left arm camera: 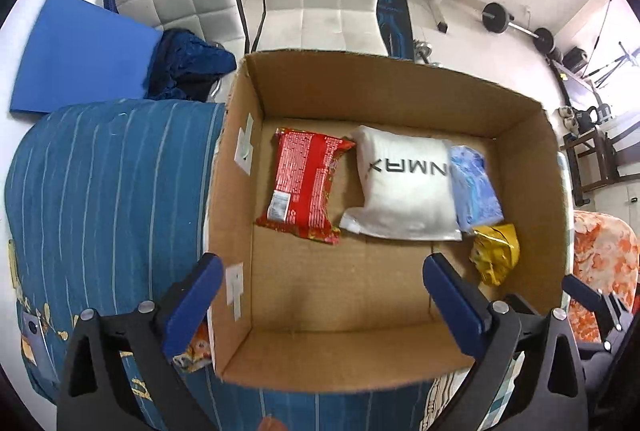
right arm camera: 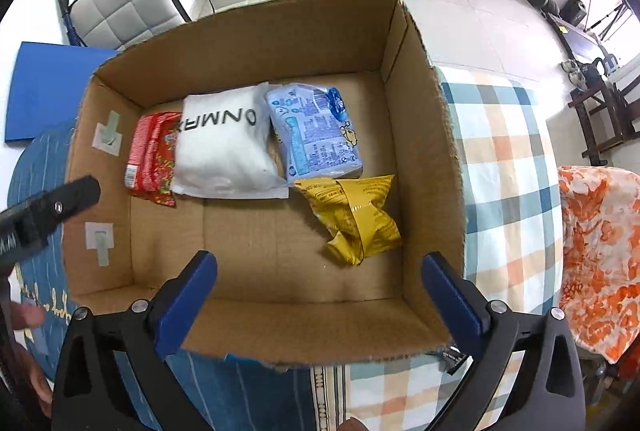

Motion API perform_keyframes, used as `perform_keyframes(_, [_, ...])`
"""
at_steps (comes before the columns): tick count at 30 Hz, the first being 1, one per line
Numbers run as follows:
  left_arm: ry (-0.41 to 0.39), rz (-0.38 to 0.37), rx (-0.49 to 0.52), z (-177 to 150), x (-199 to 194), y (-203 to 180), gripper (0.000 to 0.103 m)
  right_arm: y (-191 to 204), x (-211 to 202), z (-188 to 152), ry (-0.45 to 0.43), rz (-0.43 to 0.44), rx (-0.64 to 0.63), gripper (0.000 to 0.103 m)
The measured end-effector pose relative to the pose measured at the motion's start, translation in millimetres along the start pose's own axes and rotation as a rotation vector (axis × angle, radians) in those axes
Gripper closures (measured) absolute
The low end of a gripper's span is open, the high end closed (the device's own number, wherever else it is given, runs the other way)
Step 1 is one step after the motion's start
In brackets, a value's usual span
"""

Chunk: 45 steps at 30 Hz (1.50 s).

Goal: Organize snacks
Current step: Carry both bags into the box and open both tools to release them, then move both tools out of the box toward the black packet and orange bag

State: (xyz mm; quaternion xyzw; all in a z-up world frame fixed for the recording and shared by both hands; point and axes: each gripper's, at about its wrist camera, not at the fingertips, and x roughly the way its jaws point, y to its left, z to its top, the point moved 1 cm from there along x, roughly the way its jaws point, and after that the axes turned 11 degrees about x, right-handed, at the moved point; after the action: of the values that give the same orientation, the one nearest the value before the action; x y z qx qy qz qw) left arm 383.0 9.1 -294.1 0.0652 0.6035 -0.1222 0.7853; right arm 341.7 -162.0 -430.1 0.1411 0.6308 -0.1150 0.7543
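Both grippers hang over the near edge of the box (right arm camera: 424,79), looking down into it. Left gripper (left arm camera: 320,295): jaws spread wide, nothing between them. Right gripper (right arm camera: 320,291): the same, wide apart and empty.

Box contents, four packs, all in the far half. Far row, left to right:
- red pack (left arm camera: 304,187), lying flat, long axis near–far.
- white pouch (left arm camera: 404,183), touching the red pack; in the right wrist view its left edge overlaps it.
- blue pack (right arm camera: 312,131), pressed against the pouch's right side, long axis near–far.

Just nearer than the blue pack and touching its near edge: yellow pack (right arm camera: 356,215), crumpled, tilted, not in line with the row. Near half of the box floor is bare cardboard.

Key relation: the yellow pack lies ahead and slightly right of the right gripper's fingers, closer to it than anything else in the box. From the left gripper it sits far right, just beyond the right finger (left arm camera: 452,295). Right hand looks the nearer for any tidying of it.

Outside the box: an orange-patterned wrapper (left arm camera: 196,347) shows on the blue cloth (left arm camera: 100,191) hard against the box's left wall, right under the left gripper's left finger (left arm camera: 196,291). Probably a snack not yet boxed; left hand nearer. Most of it is hidden, so its long axis can't be told.

Judgement: task well along, four in.
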Motion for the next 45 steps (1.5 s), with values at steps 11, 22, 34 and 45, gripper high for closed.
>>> perform_keyframes(11, [-0.138, 0.007, 0.018, -44.4, -71.1, -15.0, 0.0, -1.0, -56.6, -37.7, -0.074, 0.051, -0.038, 0.0])
perform_keyframes(22, [-0.204, 0.003, 0.017, -74.5, -116.6, -24.8, 0.0, -8.6, -101.7, -66.7, -0.108, 0.129, -0.057, 0.0])
perform_keyframes(34, [-0.038, 0.089, -0.112, -148.1, -63.3, -12.1, 0.0, -116.9, -16.7, -61.1, 0.096, -0.036, -0.111, 0.0])
perform_keyframes(45, [0.157, 0.087, -0.165, -199.4, 7.2, -11.1, 0.0, -131.0, 104.6, -71.4, 0.339, -0.19, -0.446, 0.0])
